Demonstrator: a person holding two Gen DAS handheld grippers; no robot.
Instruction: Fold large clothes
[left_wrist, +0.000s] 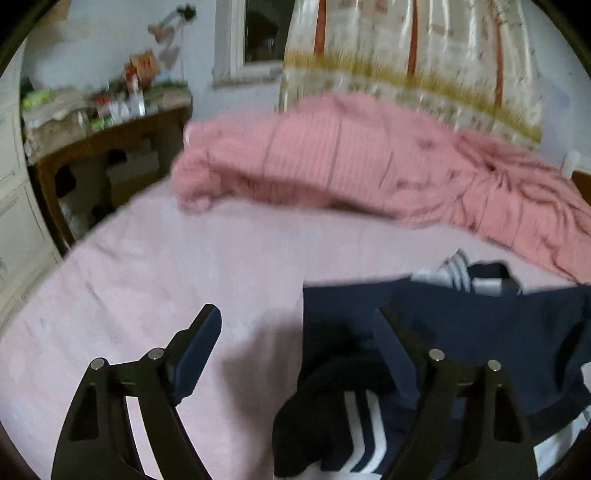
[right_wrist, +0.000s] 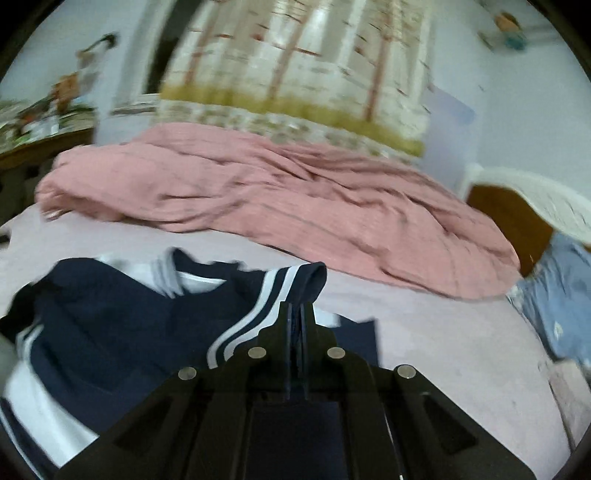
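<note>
A navy jacket with white stripes (left_wrist: 480, 332) lies crumpled on the pale pink bed sheet (left_wrist: 166, 280). My left gripper (left_wrist: 299, 325) is open, its fingers spread over the jacket's left edge, with a dark striped sleeve (left_wrist: 332, 417) below between them. In the right wrist view the jacket (right_wrist: 122, 321) spreads to the left. My right gripper (right_wrist: 300, 308) is shut on the jacket's striped sleeve cuff (right_wrist: 295, 280), which stands up just past the fingertips.
A rumpled pink quilt (left_wrist: 369, 162) (right_wrist: 277, 199) lies across the far side of the bed. A cluttered wooden table (left_wrist: 107, 122) stands at the left. A wooden headboard (right_wrist: 509, 221) and blue cloth (right_wrist: 561, 314) are at the right. A curtain (right_wrist: 295, 74) hangs behind.
</note>
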